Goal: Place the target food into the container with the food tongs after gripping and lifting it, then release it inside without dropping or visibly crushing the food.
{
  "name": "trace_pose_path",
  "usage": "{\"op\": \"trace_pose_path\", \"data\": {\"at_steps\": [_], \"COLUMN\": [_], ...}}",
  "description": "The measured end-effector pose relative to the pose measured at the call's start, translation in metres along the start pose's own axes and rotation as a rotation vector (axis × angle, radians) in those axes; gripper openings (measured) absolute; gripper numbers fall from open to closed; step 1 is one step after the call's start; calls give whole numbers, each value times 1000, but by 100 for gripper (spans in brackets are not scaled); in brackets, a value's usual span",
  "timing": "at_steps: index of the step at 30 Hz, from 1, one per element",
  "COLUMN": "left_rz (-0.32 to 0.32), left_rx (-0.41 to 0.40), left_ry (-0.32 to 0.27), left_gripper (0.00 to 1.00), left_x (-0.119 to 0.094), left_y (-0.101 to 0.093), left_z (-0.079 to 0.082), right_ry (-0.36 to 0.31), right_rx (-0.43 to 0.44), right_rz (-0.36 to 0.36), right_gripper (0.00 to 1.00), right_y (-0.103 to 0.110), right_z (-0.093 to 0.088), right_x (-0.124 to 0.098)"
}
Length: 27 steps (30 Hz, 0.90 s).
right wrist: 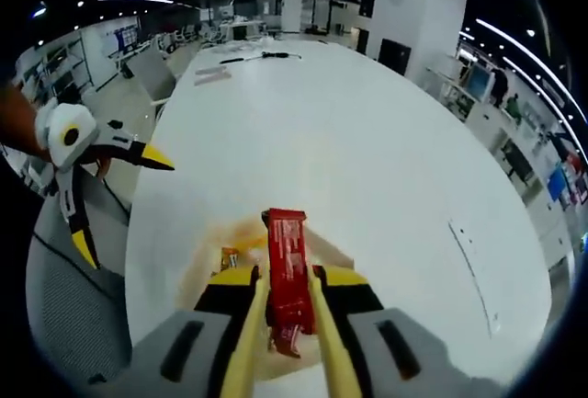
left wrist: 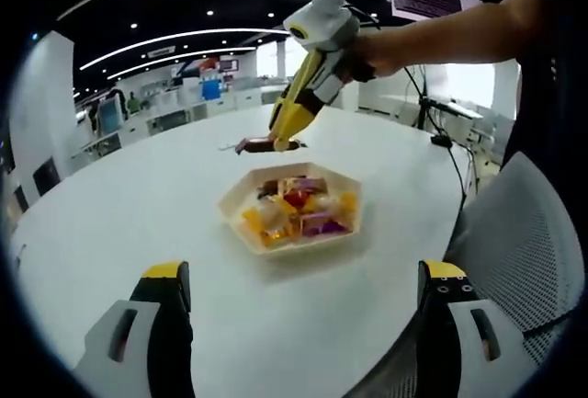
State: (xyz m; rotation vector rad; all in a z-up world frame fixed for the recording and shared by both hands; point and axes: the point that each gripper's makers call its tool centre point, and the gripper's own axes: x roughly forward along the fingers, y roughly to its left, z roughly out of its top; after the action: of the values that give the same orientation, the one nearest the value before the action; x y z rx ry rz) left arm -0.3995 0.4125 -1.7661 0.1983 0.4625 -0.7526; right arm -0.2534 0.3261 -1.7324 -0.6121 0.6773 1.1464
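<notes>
A shallow hexagonal white tray holding several wrapped sweets sits on the round white table. My right gripper, held by a person's hand, hovers just above the tray's far edge, shut on a red-brown wrapped snack bar. In the right gripper view the bar sticks out forward between the shut jaws of my right gripper, with the tray partly hidden beneath. My left gripper is open and empty on the near side of the tray; it also appears as the left gripper beside the table edge.
A grey mesh chair stands at the table's edge beside the left gripper. Cables and papers lie at the far end of the table. Desks and screens fill the office behind.
</notes>
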Motion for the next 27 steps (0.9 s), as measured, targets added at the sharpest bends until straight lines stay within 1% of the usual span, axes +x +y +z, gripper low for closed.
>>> {"op": "trace_pose_path", "data": {"at_steps": [3, 8, 10, 12, 14, 15, 16, 17, 21, 23, 24, 25, 27], "left_rz": [-1, -2, 0, 1, 0, 0, 0, 0, 2, -1, -3, -3, 5], "left_rx": [2, 3, 2, 0, -1, -4, -6, -10, -22, -20, -15, -13, -16], "left_ry": [2, 3, 1, 3, 4, 5, 4, 1, -9, -9, -8, -9, -25], "left_gripper": [100, 100, 100, 100, 100, 100, 100, 100, 100, 100, 100, 100, 100], "left_x": [0, 1, 0, 0, 0, 0, 0, -1, -1, -1, -1, -1, -3], "left_y": [-1, -1, 0, 0, 0, 0, 0, 0, 2, 1, 2, 1, 3], "left_z": [0, -1, 0, -1, -1, -1, -1, -1, 0, 1, 0, 1, 5], "right_ry": [-17, -24, -33, -55, -74, -105, -131, -171, -193, -235, -262, -275, -321], "right_rx": [-13, -7, -9, -4, -11, -32, -37, -35, -42, -37, -39, -39, -44], "right_rz": [-12, -6, -14, -8, -17, -26, -28, -20, -43, -43, -54, -55, -62], "right_gripper": [27, 27, 27, 27, 27, 27, 27, 27, 27, 27, 27, 27, 27], "right_y": [-1, 1, 0, 1, 1, 0, 0, 1, -3, -3, -4, -4, -4], "right_z": [2, -2, -2, 1, 3, 7, 11, 15, 12, 14, 17, 18, 22], "right_x": [0, -2, -5, -9, -15, -19, -21, -25, -39, -47, -53, -57, -67]}}
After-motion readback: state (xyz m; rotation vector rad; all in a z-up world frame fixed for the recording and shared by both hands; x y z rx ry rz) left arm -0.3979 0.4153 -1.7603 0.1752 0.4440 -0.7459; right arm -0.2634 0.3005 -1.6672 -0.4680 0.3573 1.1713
